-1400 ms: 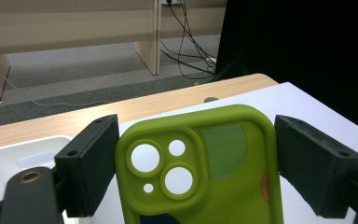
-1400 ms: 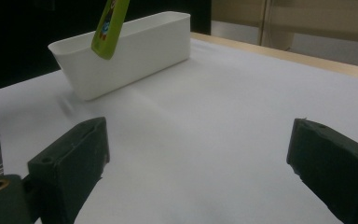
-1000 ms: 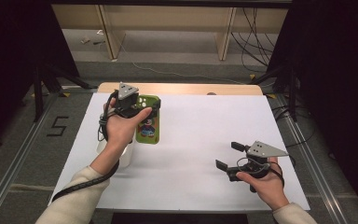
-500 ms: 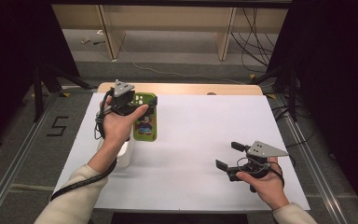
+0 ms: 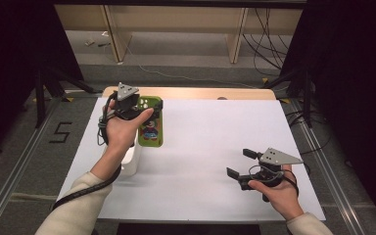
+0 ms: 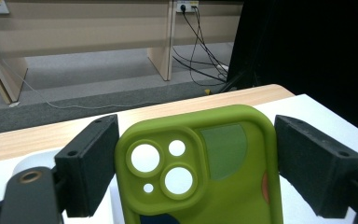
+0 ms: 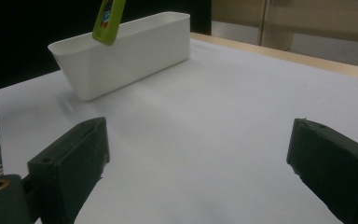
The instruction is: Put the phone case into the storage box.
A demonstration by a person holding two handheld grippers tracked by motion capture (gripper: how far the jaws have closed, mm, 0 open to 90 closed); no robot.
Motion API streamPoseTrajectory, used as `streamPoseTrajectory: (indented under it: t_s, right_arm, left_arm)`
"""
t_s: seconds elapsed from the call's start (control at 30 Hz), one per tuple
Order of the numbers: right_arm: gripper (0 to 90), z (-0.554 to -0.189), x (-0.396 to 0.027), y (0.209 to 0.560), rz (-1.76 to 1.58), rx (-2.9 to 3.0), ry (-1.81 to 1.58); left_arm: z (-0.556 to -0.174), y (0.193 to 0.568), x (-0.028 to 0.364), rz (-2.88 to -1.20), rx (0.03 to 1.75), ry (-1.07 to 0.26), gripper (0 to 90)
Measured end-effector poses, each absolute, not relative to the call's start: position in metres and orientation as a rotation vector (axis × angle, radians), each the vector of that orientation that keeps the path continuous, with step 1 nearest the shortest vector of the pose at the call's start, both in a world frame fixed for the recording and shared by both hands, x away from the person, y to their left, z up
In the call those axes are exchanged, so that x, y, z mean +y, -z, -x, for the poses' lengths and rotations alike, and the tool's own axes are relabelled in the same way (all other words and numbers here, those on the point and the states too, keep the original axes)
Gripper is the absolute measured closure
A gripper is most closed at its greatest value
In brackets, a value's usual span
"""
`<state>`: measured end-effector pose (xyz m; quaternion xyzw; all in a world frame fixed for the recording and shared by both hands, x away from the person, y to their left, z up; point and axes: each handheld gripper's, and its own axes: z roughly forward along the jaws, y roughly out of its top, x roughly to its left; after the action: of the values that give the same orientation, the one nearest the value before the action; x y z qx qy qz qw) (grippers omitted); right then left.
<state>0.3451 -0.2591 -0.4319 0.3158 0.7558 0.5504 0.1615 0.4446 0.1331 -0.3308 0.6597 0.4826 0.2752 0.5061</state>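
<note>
The left tool holds a green phone case between its two black jaws. In the left gripper view the case stands between the pads with its camera cut-outs facing the lens; the left pad lies against the case's edge, and a thin gap shows at the right pad, so the jaws stand partly closed around the case. Whether both pads press on it I cannot tell for sure, yet the case hangs clear of the worktop, as the right gripper view shows: there the case is tilted in the air just above the white bin. In the high view the bin sits at the left side of the worktop, largely hidden under the left forearm, and the case lies above its far end, toward the wooden back edge.

The right tool is well apart from the bin, near the worktop's front right corner. Its jaws stand wide open with nothing between them, just over the white surface.
</note>
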Motion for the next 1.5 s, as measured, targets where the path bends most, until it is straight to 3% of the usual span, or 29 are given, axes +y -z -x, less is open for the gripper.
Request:
streamPoseTrajectory:
  t_s: [1.5]
  right_arm:
    - [6.7, -0.346, -0.26, 0.432, -0.904, 2.15, -1.576]
  left_arm:
    - [-0.451, 0.322, 0.157, -1.546, 1.193, -0.726, 16.3]
